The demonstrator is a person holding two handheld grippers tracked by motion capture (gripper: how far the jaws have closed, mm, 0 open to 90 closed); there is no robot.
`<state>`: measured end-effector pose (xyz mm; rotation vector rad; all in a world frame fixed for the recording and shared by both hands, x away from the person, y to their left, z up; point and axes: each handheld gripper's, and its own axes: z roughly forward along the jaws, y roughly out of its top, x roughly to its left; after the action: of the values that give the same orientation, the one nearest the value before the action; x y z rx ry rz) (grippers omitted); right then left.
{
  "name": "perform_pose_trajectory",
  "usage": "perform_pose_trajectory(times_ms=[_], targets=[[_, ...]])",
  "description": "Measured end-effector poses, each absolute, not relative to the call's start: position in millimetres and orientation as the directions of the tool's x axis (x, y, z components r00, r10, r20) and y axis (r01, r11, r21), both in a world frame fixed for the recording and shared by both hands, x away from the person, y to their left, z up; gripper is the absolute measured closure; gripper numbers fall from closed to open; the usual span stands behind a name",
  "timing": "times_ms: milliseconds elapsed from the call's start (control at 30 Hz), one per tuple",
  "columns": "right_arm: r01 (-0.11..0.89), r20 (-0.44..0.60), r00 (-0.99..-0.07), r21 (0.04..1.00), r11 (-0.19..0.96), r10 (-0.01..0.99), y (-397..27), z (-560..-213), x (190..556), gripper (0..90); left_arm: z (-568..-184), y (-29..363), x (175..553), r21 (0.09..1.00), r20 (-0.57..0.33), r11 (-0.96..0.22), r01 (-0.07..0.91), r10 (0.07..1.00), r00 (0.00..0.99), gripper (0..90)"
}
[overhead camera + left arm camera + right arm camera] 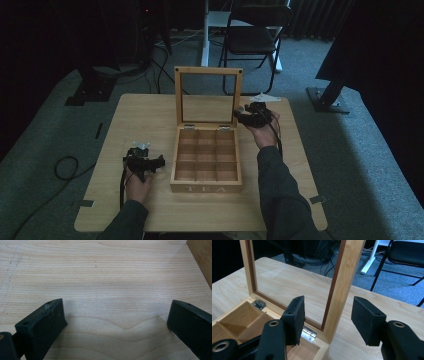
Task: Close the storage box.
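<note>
A wooden tea box [206, 187] stands open in the middle of the table, with empty compartments [239, 317]. Its glass-paned lid [208, 71] stands upright at the back. My right gripper [240, 116] is at the lid's right edge. In the right gripper view its jaws [328, 300] stand open on either side of the lid's right frame bar [342, 277], and neither pad presses on it. My left gripper [159, 164] rests low over the table, left of the box. Its jaws [117, 307] are wide open over bare wood.
The table [145, 110] has bare wood left, right and in front of the box. A corner of the box [202, 260] lies near the left gripper. On the floor beyond the table stand a folding chair [255, 35] and dark stands, and a cable [65, 167] lies at the left.
</note>
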<state>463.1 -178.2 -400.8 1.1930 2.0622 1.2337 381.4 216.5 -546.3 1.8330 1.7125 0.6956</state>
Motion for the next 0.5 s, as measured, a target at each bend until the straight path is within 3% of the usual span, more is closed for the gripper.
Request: perform_pose_trajectory(times_ms=[267,500], targets=[[0.45,0.037,-0.511,0.863,0.23,0.859,-177.2,-393.8,475.4,47.7,-546.3,216.5,381.5,0.689,0.013,-0.054,0.723,0.998,0.062,1.6],[0.459,0.059,-0.503,0.864,0.209,0.862,-177.0,-390.4,487.2,45.4,-546.3,216.4,381.4,0.688,0.012,-0.053,0.723,0.998,0.062,1.6]])
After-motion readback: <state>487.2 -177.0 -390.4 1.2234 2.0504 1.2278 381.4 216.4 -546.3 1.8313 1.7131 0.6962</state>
